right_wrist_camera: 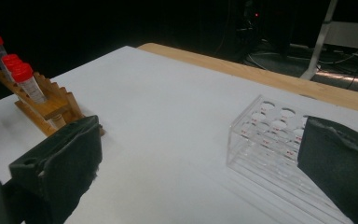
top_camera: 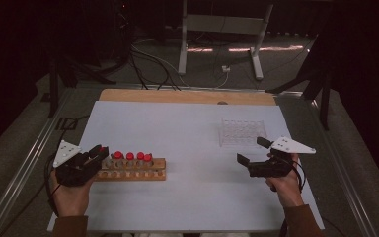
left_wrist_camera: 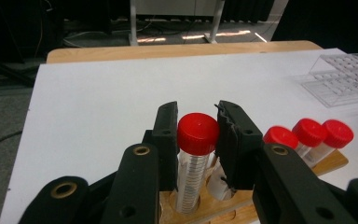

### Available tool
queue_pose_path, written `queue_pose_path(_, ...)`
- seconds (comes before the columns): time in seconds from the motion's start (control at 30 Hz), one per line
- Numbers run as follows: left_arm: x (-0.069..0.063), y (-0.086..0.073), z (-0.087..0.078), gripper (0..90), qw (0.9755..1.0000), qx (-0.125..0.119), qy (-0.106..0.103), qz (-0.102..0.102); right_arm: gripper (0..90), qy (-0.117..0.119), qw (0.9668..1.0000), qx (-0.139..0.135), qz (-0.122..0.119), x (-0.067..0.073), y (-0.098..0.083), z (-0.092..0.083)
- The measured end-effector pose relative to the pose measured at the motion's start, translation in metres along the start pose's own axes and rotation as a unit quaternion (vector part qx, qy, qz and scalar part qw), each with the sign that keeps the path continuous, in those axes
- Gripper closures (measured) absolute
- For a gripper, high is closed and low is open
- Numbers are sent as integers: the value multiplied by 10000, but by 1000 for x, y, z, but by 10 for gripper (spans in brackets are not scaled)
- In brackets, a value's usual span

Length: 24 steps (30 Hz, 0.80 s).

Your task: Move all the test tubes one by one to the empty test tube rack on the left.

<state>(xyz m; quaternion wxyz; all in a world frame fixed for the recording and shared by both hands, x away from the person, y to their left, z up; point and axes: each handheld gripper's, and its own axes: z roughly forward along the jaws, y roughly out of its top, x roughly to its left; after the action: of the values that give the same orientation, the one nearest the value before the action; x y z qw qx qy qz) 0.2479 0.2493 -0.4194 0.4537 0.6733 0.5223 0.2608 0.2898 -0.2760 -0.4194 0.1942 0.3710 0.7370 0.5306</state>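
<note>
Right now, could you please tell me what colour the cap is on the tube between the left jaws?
Red: the cap shows best in the left gripper view.

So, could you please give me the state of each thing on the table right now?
Left tongs: shut on the red-capped tube.
Red-capped tube: upright, its lower end in the wooden rack, capped.
Other capped tubes: upright in the rack, caps on.
Wooden rack: lying flat on the table, front-row holes empty.
Clear plastic rack: holes empty.
Right tongs: open, holding nothing.
</note>
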Motion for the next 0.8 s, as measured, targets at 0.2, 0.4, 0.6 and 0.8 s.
queue_pose_path(0.2,3,-11,4,710,10000,61,-8,-60,0,3,10000,0,-6,0,0,0)
queue_pose_path(0.4,4,-17,5,709,10000,48,-8,-35,0,7,10000,-5,-11,0,-1,0)
queue_pose_path(0.6,3,-19,4,709,10000,-4,-60,48,0,20,10000,8,-4,1,-1,1)
queue_pose_path(0.8,4,-20,4,702,9999,-6,-121,3,0,30,10000,-2,-11,1,-2,0)
